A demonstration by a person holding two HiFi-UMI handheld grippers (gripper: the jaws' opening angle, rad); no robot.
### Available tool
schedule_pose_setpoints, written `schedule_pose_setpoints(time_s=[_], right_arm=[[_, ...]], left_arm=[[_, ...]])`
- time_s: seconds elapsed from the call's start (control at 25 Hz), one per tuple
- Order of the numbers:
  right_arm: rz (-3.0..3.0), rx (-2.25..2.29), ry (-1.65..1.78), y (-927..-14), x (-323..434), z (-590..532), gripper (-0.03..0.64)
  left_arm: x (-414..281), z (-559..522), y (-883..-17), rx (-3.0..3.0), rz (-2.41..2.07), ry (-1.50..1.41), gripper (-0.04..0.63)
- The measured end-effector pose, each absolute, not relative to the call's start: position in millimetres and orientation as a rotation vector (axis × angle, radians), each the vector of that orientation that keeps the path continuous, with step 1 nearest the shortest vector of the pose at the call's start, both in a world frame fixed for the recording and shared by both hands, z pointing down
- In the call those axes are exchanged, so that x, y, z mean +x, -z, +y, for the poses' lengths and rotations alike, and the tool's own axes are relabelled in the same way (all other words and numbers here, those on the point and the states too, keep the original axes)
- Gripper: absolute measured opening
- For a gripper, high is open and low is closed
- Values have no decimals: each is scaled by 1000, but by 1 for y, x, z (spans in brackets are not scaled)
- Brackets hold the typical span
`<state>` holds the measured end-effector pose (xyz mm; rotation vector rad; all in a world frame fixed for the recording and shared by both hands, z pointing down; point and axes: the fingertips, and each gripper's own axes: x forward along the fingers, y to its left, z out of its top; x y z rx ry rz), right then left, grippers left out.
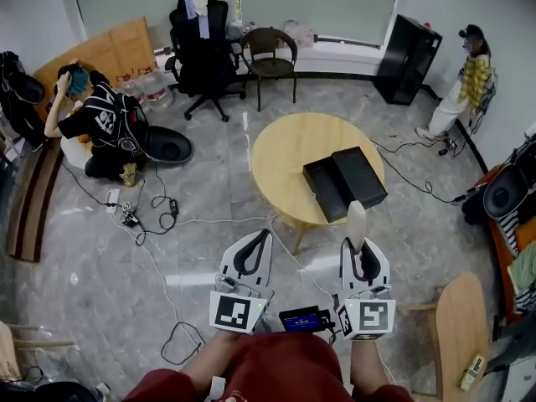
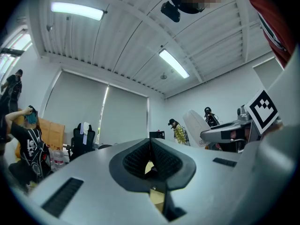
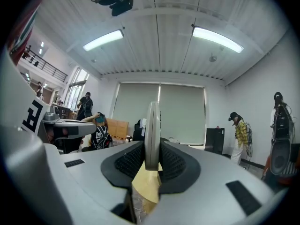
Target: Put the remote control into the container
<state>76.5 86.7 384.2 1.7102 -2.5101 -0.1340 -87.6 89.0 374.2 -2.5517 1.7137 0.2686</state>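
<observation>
A white remote control stands on edge between the pads of my right gripper, which is shut on it; its far end sticks out toward the table. In the right gripper view the remote control rises as a thin slab out of the jaws of the right gripper. My left gripper is beside it at the left, shut with nothing in it, its pads meeting in the left gripper view. The container, an open black box, lies on the round wooden table ahead of both grippers.
A person crouches on the floor at the left, another stands at the far right. A black office chair and a brown chair stand behind the table. Cables trail over the floor. A wooden chair is close on the right.
</observation>
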Motion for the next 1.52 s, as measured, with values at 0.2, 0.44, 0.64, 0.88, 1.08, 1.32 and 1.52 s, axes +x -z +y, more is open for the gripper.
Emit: schedule_pose_setpoints(time_s=[0.2,0.44,0.64,0.88,1.08,1.32,1.52], right_arm=[[-2461,1778,116,-382,51,66,110],[-2421,1835,111,-386,36,51,110],[-2386,1848,101,-392,37,42,110],[-2373,1855,91,-396,39,28,110],[-2380,1854,93,-397,42,9,110],[-2363,1866,71,-404,60,-17,110],[-2355,1874,47,-409,79,-45,110]], left_arm=[[-113,59,-374,-2589,1658,-281,15],[-128,35,-379,-2633,1611,-288,15],[-130,23,-384,-2652,1604,-294,15],[-128,9,-387,-2662,1600,-294,15],[-124,-6,-397,-2670,1585,-192,15],[-104,-35,-405,-2690,1556,-115,15],[-82,-67,-405,-2708,1530,-97,15]])
